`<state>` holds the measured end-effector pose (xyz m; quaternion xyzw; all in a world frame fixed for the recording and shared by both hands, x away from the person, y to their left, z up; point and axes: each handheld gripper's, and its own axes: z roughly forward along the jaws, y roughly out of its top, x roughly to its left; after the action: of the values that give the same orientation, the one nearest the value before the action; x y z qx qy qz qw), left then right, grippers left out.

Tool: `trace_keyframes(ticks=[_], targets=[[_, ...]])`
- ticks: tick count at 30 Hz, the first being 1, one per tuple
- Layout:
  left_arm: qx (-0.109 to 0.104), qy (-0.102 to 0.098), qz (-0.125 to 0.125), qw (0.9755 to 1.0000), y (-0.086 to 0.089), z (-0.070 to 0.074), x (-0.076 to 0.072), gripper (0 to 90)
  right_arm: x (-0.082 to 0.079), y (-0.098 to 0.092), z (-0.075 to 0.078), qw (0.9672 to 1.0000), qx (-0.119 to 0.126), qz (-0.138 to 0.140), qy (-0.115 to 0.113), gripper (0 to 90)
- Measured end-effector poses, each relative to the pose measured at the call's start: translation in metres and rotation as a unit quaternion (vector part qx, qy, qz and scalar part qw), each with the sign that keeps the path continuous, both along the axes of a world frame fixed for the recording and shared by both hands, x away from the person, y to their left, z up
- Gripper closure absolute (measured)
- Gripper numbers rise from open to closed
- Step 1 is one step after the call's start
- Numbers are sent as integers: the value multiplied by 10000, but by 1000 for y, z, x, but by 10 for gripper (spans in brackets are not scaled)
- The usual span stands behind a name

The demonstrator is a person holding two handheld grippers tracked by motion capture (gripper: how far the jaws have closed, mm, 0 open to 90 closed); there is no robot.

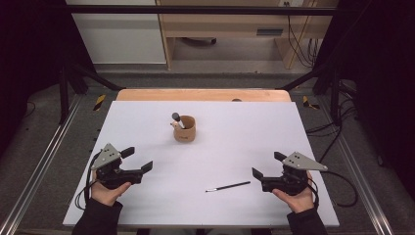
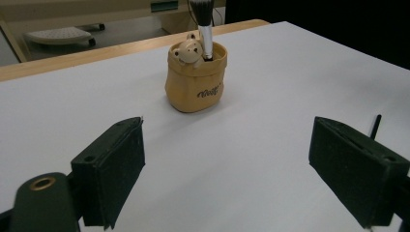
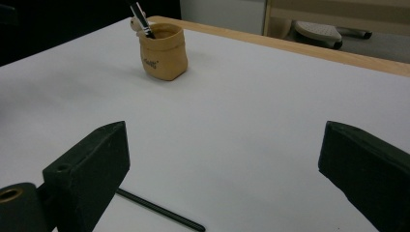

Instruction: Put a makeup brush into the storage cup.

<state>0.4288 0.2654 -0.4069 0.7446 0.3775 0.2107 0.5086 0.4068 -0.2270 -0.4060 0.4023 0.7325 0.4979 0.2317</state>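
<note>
A tan sack-shaped pot [image 1: 184, 130] with a small bear figure on its rim stands upright near the middle of the white table [image 1: 147, 196]. A make-up brush [image 1: 177, 119] leans in it, bristles up. In the left gripper view the pot [image 2: 195, 79] and its brush [image 2: 204, 26] are straight ahead. A thin black brush [image 1: 228, 186] lies flat near the front, just left of my right gripper [image 1: 266, 166]. Its handle [image 3: 159, 210] runs under the right gripper's left jaw. My left gripper [image 1: 138, 159] is open at the front left, holding nothing. The right gripper is open too.
A wooden strip [image 1: 203, 94] edges the table's far side. Beyond it stand a wooden desk [image 1: 220, 22] and a white cabinet [image 1: 120, 32] on grey floor. Black frame bars [image 1: 68, 83] flank the table, and cables [image 1: 342, 188] trail at the right.
</note>
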Motion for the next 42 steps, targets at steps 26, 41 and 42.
trace_keyframes(ticks=[26,41,42], targets=[[129,69,-81,9999,-4,-6,-2,99,4,38,-7,9937,-696,734,477,50],[200,45,-114,9997,-3,-8,-1,97,13,75,-25,9783,-1275,1312,968,80],[188,43,-117,9997,-3,-8,-1,97,14,76,-26,9774,-1308,1343,973,82]])
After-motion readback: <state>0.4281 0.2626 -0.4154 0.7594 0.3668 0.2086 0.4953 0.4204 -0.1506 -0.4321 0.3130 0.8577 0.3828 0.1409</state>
